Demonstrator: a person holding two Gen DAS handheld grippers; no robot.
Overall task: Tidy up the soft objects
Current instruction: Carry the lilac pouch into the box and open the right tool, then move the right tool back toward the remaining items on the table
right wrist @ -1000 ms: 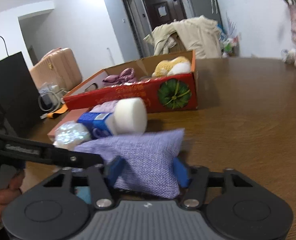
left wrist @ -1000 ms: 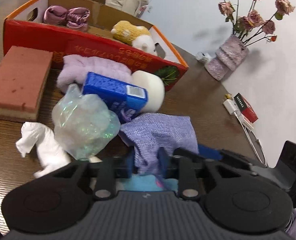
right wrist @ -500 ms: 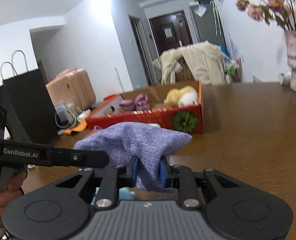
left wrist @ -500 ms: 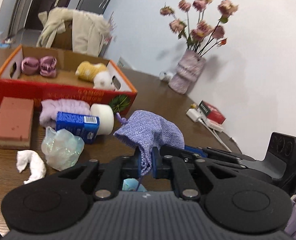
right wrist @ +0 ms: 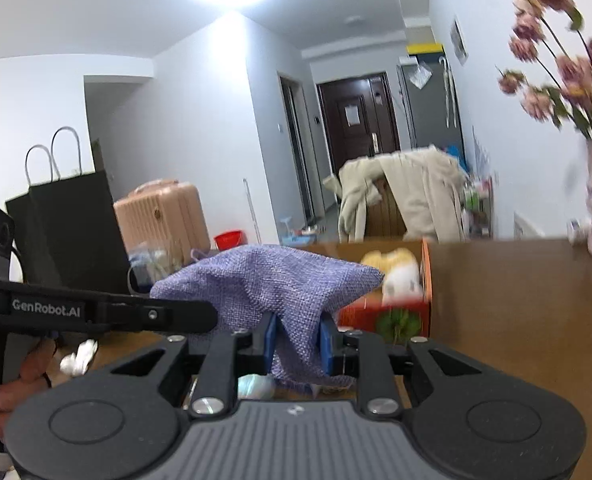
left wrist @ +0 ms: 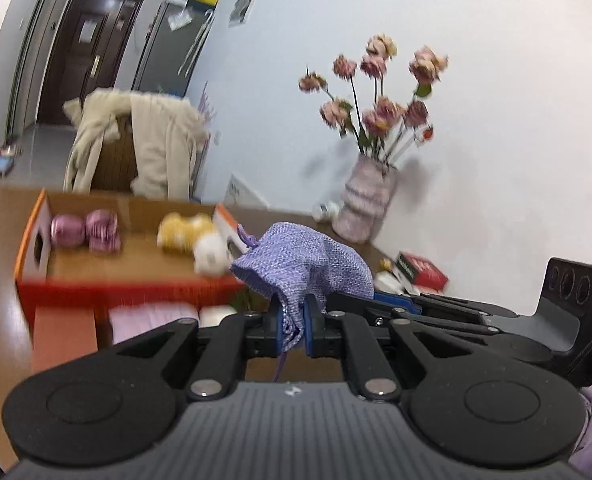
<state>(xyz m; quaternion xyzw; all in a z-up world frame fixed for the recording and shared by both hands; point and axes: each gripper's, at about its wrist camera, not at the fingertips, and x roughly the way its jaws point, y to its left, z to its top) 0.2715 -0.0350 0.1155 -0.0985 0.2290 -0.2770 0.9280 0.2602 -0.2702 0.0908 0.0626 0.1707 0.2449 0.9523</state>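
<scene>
A purple woven drawstring pouch point(left wrist: 307, 268) hangs in the air, held from two sides. My left gripper point(left wrist: 294, 330) is shut on one edge of it. My right gripper point(right wrist: 294, 346) is shut on the other part of the pouch point(right wrist: 272, 292). The red cardboard box point(left wrist: 136, 288) lies ahead on the wooden table, with pink satin bundles point(left wrist: 86, 230) and a yellow and white plush point(left wrist: 192, 238) inside. The box also shows in the right wrist view point(right wrist: 399, 312), behind the pouch.
A brown block point(left wrist: 62, 340), a lilac fluffy item point(left wrist: 152, 320) and a white roll point(left wrist: 216, 314) lie before the box. A vase of dried roses point(left wrist: 365, 204), a red packet point(left wrist: 421, 270) and a charger sit at the right. A white figurine point(right wrist: 78, 360) lies lower left.
Both grippers have lifted the pouch off the table and higher, toward the box. The table items have dropped lower in both views.
</scene>
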